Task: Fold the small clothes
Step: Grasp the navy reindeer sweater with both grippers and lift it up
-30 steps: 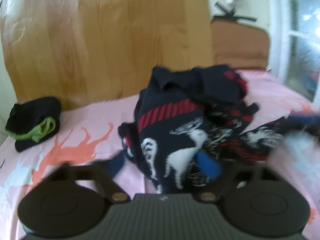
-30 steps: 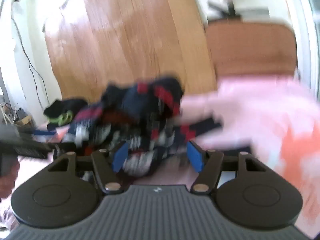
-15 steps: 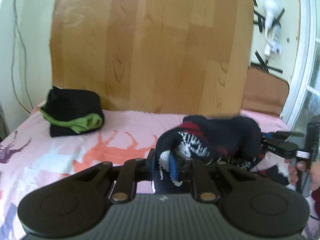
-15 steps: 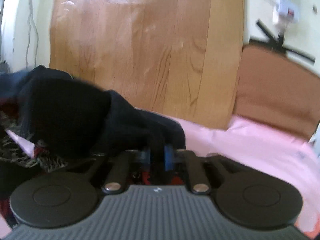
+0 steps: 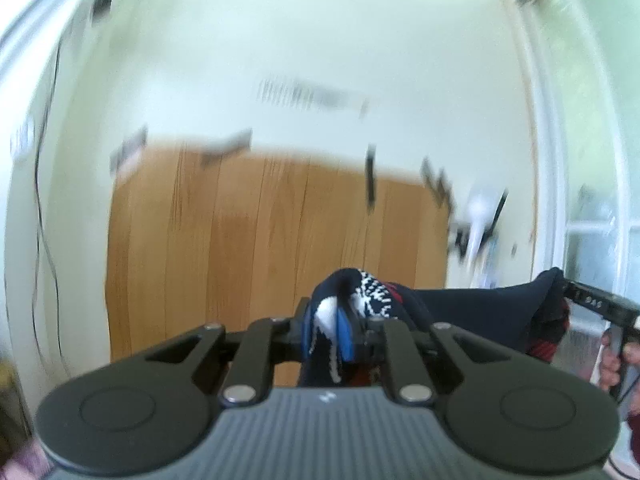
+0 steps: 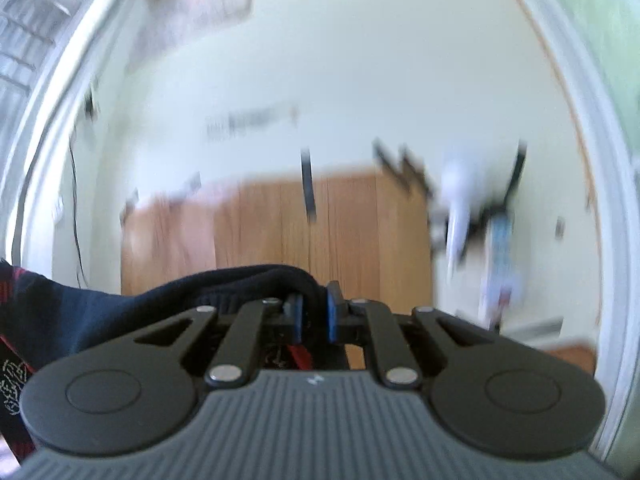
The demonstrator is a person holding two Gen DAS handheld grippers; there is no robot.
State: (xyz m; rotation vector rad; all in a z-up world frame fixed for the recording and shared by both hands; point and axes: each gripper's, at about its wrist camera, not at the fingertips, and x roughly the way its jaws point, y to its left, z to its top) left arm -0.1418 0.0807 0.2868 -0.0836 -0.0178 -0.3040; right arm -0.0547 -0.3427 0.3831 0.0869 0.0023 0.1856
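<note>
A dark navy knitted garment (image 5: 472,312) with red stripes and white patterns hangs stretched in the air between my two grippers. My left gripper (image 5: 328,330) is shut on one edge, a white-patterned fold showing between its blue pads. In the left wrist view the cloth runs right to the other gripper (image 5: 592,306), held by a hand (image 5: 612,364). My right gripper (image 6: 314,314) is shut on a dark rolled edge of the same garment (image 6: 100,312), which trails off to the left. The bed is out of view.
A tall wooden board (image 5: 260,248) leans against the pale wall straight ahead. A cable (image 5: 44,240) hangs down the wall at left. A white lamp (image 5: 480,220) and a white-framed window (image 5: 592,248) are at right. Both views are blurred.
Both grippers closed on the navy garment lying on the pink bed and lifted it high; the bed and the black-and-green folded pile dropped out of view, and the cloth now spans between them.
</note>
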